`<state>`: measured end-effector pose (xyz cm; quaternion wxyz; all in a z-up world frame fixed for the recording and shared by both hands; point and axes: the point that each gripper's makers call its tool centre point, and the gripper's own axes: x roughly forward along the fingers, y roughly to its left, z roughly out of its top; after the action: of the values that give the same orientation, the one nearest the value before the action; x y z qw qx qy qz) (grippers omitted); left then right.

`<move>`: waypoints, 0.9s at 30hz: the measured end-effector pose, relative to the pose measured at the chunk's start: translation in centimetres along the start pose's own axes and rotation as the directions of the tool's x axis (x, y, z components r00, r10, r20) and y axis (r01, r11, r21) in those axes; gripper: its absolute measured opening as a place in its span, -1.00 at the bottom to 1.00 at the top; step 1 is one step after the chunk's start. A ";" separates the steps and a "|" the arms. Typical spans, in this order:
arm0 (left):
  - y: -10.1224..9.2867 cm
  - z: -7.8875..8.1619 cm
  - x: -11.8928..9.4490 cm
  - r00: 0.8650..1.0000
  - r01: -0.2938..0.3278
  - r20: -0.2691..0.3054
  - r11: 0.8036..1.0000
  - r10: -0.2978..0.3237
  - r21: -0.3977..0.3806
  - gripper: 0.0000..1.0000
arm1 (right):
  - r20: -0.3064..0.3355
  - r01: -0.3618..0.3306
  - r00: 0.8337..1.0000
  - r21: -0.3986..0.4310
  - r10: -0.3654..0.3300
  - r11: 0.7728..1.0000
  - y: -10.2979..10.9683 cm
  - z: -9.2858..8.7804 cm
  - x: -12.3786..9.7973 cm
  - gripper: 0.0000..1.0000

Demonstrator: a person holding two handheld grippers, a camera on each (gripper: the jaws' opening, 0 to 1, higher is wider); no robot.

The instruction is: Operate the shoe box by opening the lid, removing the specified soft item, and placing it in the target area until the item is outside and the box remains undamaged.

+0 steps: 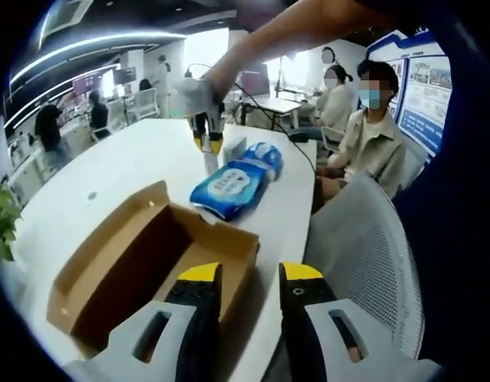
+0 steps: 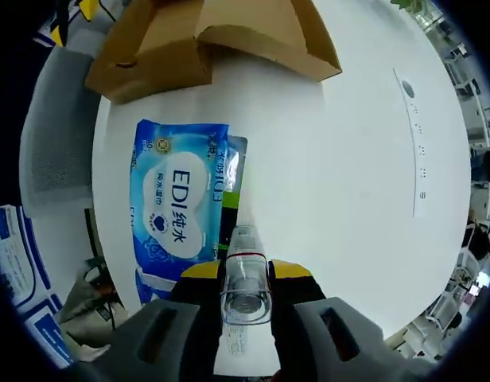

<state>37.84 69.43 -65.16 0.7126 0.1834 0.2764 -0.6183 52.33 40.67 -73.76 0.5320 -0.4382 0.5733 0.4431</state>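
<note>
Left gripper view: left gripper [image 1: 251, 274] hovering over the near corner of the shoe box [image 1: 153, 259], jaws standing apart with yellow tips, gripping nothing. Box sitting open on the white table [image 1: 134, 151], brown cardboard, flap standing up along the far-left side, interior looking dark and bare from this angle. Lying beyond the box toward the table's right edge, a blue wipes pack [image 1: 237, 181], outside the box and apart from it. Rising just behind the pack, the right gripper [image 1: 208, 143] in a person's hand [image 1: 193, 95], arm reaching in from the upper right. Resting beside the table at right, a grey mesh chair [image 1: 372, 255]. Sitting further back, a person in a light shirt [image 1: 372, 143]; others standing in the office beyond.

Right gripper view: right gripper [image 2: 245, 274] clamping a clear plastic bottle [image 2: 245, 294], jaws closing snugly on both sides, bottle pointing forward along the jaws. Lying flat on the table [image 2: 348, 159] just left of the bottle, the wipes pack [image 2: 180, 207], white label facing up. Peeking out from under its right edge, a dark green item [image 2: 231, 199]; cannot tell what it is. Showing at the top, the shoe box [image 2: 213, 36], well apart from the pack.
</note>
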 end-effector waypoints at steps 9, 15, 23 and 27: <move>0.2 -0.3 0.1 1.000 0.000 -0.005 1.000 0.000 -0.011 -0.47 | 0.018 0.015 1.000 0.003 -0.015 1.000 -0.6 0.3 0.2 -0.61; 0.3 -0.3 0.2 1.000 -0.003 -0.006 1.000 0.003 -0.014 -0.47 | 0.023 0.007 1.000 0.003 -0.007 1.000 -0.6 0.2 0.3 -0.59; 0.4 -0.3 0.4 1.000 -0.003 -0.004 1.000 0.003 -0.014 -0.46 | 0.033 0.006 0.999 0.004 -0.006 1.000 -0.5 0.2 0.3 -0.51; 0.5 -0.3 0.4 1.000 -0.009 -0.003 1.000 0.009 -0.014 -0.45 | 0.046 0.016 0.999 0.012 -0.017 1.000 -0.6 0.2 0.0 -0.44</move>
<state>38.31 69.38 -65.74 0.7162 0.1805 0.2812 -0.6127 52.98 40.76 -73.82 0.5511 -0.4297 0.5598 0.4454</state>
